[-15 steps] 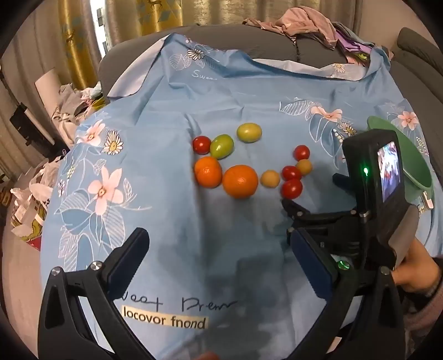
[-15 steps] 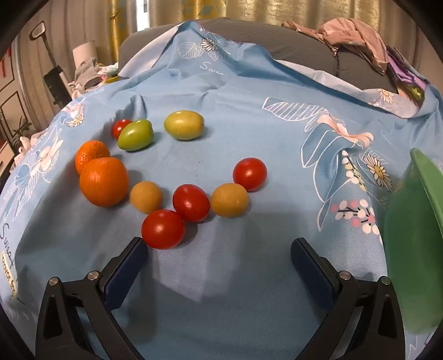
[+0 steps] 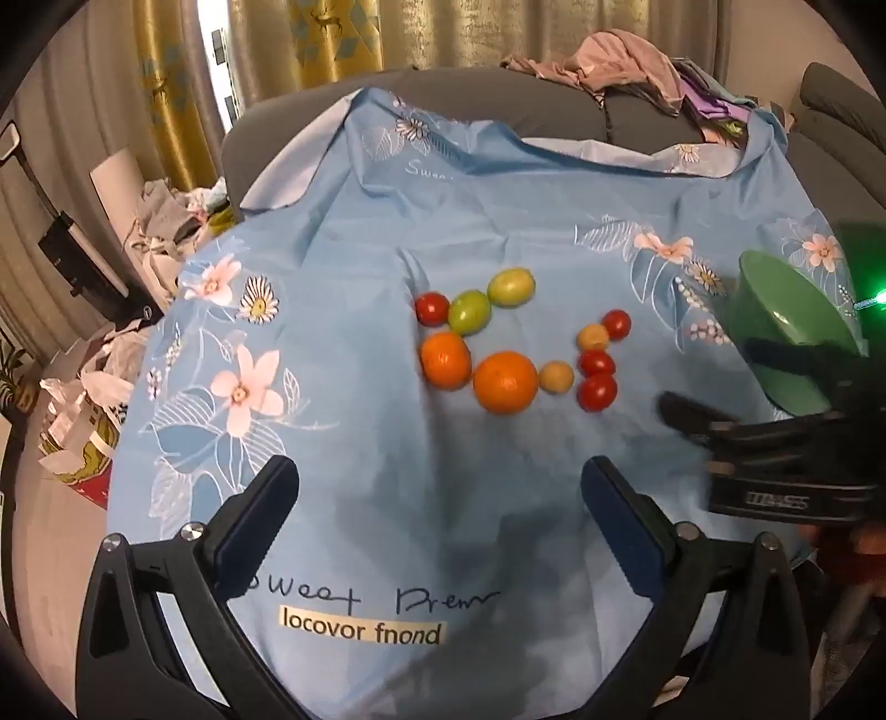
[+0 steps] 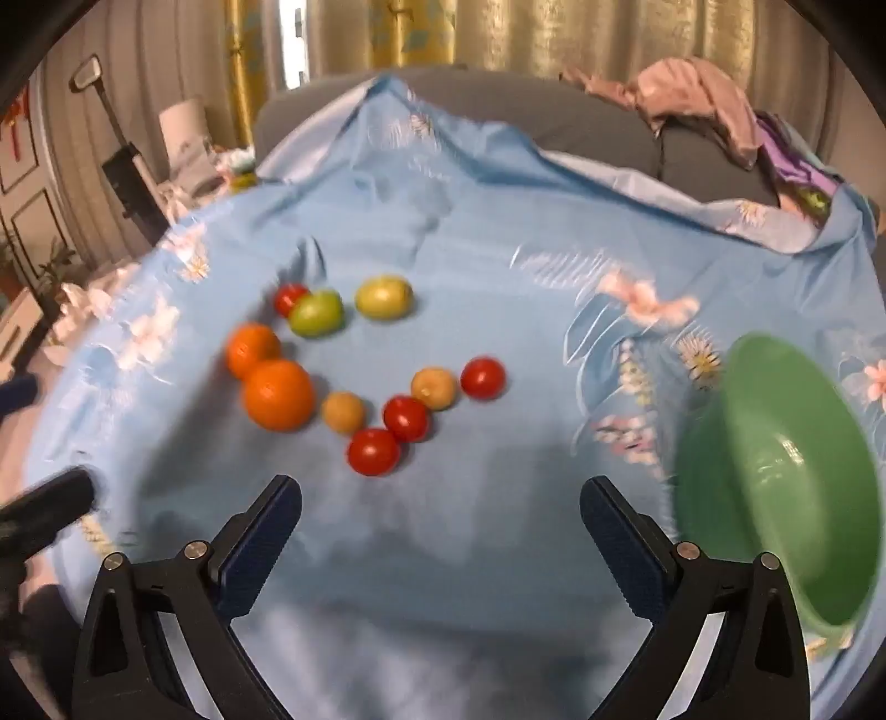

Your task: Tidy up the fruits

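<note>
Several fruits lie on a blue floral cloth point(image 3: 343, 421): two oranges point(image 3: 505, 382) point(image 4: 278, 394), two green tomatoes point(image 3: 469, 312) point(image 4: 317, 313), several red cherry tomatoes point(image 3: 597, 391) point(image 4: 374, 451) and two small yellow ones point(image 3: 556, 378) point(image 4: 343, 412). A green bowl point(image 3: 786, 327) point(image 4: 775, 487) stands tilted at the right. My left gripper point(image 3: 440, 509) is open and empty, short of the fruits. My right gripper point(image 4: 440, 526) is open and empty, just short of the nearest red tomato; its body shows blurred in the left wrist view point(image 3: 775, 443).
A grey sofa point(image 3: 554, 111) with piled clothes point(image 3: 620, 61) lies behind the cloth. Clutter and paper point(image 3: 83, 410) sit on the floor at the left. Curtains point(image 3: 332, 39) hang at the back.
My right gripper has pulled back and away to the right; the fruits look farther off in its view. The left view has shifted slightly. No fruit has moved.
</note>
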{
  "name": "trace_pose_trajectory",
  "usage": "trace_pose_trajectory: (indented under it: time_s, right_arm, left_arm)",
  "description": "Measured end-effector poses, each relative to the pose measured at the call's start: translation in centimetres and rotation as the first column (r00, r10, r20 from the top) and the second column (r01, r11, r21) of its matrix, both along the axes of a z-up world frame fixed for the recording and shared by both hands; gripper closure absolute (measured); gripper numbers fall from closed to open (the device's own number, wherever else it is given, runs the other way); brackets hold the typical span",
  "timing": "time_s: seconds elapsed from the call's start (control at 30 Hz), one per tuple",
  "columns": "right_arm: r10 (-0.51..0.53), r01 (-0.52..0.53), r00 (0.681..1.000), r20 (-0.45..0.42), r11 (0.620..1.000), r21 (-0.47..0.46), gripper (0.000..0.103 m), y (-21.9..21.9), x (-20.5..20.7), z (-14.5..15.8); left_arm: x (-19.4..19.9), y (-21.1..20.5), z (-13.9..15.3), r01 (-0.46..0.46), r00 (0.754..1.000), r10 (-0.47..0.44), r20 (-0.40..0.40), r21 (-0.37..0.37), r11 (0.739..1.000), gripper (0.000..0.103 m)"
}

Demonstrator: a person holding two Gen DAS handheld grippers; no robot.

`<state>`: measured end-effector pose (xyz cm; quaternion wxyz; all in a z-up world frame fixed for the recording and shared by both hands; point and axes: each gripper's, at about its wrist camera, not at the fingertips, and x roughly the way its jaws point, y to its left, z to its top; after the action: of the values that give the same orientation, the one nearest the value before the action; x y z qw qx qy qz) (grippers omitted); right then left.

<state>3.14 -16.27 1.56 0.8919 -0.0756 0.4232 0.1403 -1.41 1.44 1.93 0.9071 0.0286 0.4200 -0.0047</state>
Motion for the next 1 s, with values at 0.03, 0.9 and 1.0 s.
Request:
trace_pose_trajectory:
  time_s: [0.03, 0.9, 1.0]
  right_arm:
    - [-0.001, 0.001, 1.0, 0.0, 1.0, 0.009, 0.001, -0.1, -0.3, 0.9]
    - [0.045, -0.047, 0.998, 0.05, 0.998, 0.043, 0.001, -0.4, -3.8, 5.6]
    - [0.046, -0.048, 0.998, 0.05, 0.998, 0.043, 0.001, -0.4, -3.8, 5.7]
  left_arm:
    - [0.1, -0.1, 0.4, 0.0, 1.0, 0.0, 0.006, 0.003, 1.0, 0.001]
    - [0.0, -1.9, 4.0, 0.04, 0.997, -0.042, 0.064, 0.026, 0.999, 0.001]
    - [0.1, -1.8, 4.0, 0.041, 0.997, -0.042, 0.063, 0.023, 0.999, 0.001]
